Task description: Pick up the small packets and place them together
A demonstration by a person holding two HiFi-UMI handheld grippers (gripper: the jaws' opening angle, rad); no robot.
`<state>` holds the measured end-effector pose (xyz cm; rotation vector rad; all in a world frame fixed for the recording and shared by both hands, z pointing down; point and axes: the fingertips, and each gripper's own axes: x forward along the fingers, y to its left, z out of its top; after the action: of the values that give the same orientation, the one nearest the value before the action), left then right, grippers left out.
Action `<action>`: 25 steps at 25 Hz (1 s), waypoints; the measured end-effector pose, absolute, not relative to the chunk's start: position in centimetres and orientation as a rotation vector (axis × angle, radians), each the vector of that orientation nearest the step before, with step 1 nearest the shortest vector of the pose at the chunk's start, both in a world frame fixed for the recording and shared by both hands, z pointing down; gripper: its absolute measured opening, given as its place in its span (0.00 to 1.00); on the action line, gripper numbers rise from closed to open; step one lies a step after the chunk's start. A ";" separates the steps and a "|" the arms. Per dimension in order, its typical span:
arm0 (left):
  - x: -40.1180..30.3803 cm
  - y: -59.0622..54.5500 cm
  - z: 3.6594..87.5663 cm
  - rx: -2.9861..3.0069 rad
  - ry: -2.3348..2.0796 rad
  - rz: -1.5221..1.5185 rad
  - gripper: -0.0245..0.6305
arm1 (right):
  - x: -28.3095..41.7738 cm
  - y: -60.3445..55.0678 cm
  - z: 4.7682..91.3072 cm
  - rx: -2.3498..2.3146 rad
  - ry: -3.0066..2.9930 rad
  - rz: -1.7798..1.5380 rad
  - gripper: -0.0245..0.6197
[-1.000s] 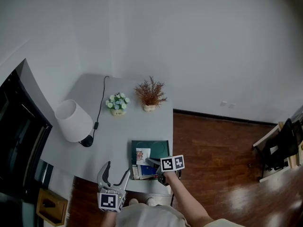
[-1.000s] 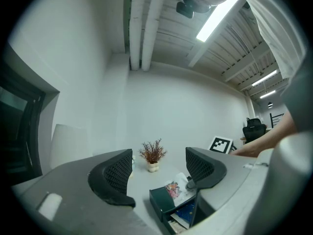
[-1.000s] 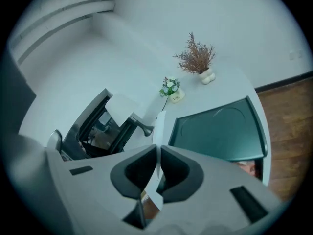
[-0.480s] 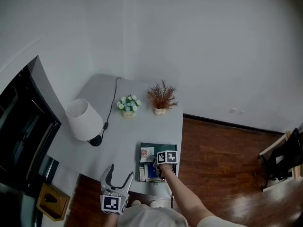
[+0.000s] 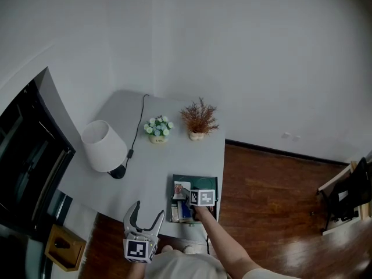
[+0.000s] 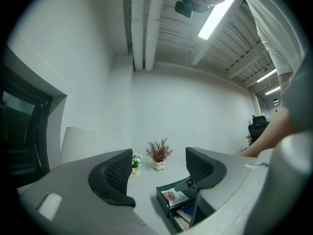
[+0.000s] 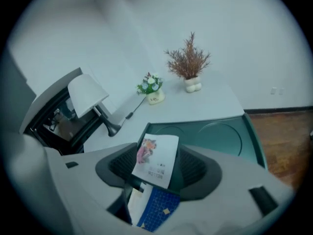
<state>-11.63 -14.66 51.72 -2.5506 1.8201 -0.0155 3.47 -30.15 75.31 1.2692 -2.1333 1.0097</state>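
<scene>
My right hand-held gripper is opening, and the white packet stands loose between its jaws. The packet's long axis runs away from me along them, and it possibly brushes the left pad. It lies in the green tray, partly over a blue packet, at the near edge of the grey tabletop. My left hand-held gripper is spread and empty, well apart off that edge, so the right is nearer. A lamp stands at the left, with wood floor beyond.
</scene>
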 end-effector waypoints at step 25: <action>-7.4 -15.8 50.8 -2.677 1.603 0.055 0.62 | 11.4 -15.9 53.0 1.516 -2.726 -0.007 0.67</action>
<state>-7.35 -15.76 50.79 -2.6770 1.6031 0.0546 11.44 -15.89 53.00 1.5161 -2.7264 -0.0071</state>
